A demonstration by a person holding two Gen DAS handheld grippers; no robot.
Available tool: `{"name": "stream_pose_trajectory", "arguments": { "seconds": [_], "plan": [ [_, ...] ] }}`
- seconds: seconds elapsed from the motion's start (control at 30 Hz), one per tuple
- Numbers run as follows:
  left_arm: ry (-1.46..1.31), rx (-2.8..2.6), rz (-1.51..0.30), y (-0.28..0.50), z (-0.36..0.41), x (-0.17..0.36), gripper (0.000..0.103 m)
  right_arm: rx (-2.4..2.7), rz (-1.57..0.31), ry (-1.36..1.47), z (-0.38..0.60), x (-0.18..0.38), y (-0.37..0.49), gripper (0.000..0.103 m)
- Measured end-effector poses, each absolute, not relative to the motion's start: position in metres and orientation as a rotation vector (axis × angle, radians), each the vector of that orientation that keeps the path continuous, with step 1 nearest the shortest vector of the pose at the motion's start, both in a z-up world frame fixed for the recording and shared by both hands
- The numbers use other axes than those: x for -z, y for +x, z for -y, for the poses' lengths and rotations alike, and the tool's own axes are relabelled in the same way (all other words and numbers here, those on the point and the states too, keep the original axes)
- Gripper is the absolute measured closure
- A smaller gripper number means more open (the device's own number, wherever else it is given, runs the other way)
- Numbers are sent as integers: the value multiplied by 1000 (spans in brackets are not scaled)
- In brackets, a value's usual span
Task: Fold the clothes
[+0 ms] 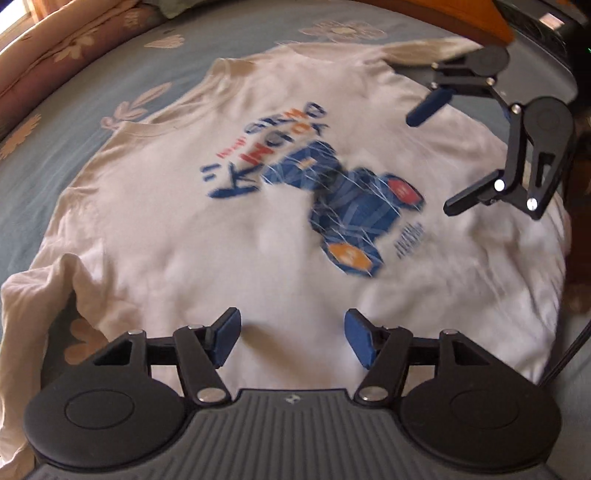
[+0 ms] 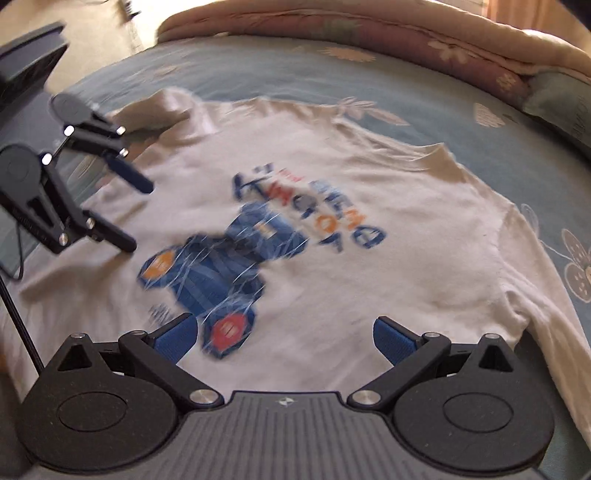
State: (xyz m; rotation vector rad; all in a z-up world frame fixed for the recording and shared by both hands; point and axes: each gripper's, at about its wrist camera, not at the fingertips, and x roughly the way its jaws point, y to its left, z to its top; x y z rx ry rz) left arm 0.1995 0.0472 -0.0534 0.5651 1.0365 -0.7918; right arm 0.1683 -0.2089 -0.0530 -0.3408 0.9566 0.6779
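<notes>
A white long-sleeved shirt [image 1: 177, 240] [image 2: 413, 280] with a blue and orange print [image 1: 343, 206] [image 2: 225, 266] lies spread flat, print up, on a blue flowered bedsheet [image 1: 44, 173] [image 2: 258, 62]. My left gripper [image 1: 293, 334] [image 2: 138, 216] hovers open over one side edge of the shirt, holding nothing. My right gripper [image 2: 284, 330] [image 1: 431, 164] is open over the opposite side, also empty. One sleeve [image 1: 44, 291] lies bunched near the left gripper. The other sleeve [image 2: 554, 325] runs off past the right gripper. Both views are motion-blurred.
A rolled pink flowered quilt [image 1: 74, 48] [image 2: 369, 22] lines the far edge of the bed, with a pillow [image 2: 565, 107] beside it. A thin black cable [image 1: 569, 350] [image 2: 18, 321] hangs by the bed's side. A wooden edge [image 1: 495, 14] stands at the corner.
</notes>
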Motion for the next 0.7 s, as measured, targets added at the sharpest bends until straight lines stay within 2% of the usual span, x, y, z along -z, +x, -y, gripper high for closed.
{"name": "stream_pose_trajectory", "arguments": {
  "seconds": [0.13, 0.33, 0.5, 0.57, 0.7],
  "plan": [
    [643, 859, -1096, 164, -65, 58, 38, -753, -1018, -480, 219, 65, 118, 0],
    [651, 858, -1128, 147, -67, 54, 38, -721, -1113, -487, 241, 56, 97, 0],
    [616, 861, -1117, 137, -51, 59, 36, -760, -1097, -468, 231, 59, 100, 0],
    [606, 835, -1122, 134, -51, 60, 30, -755, -1090, -444, 234, 66, 99, 0],
    [556, 757, -1119, 148, -48, 54, 30, -732, -1059, -408, 240, 67, 94, 0]
  ]
}}
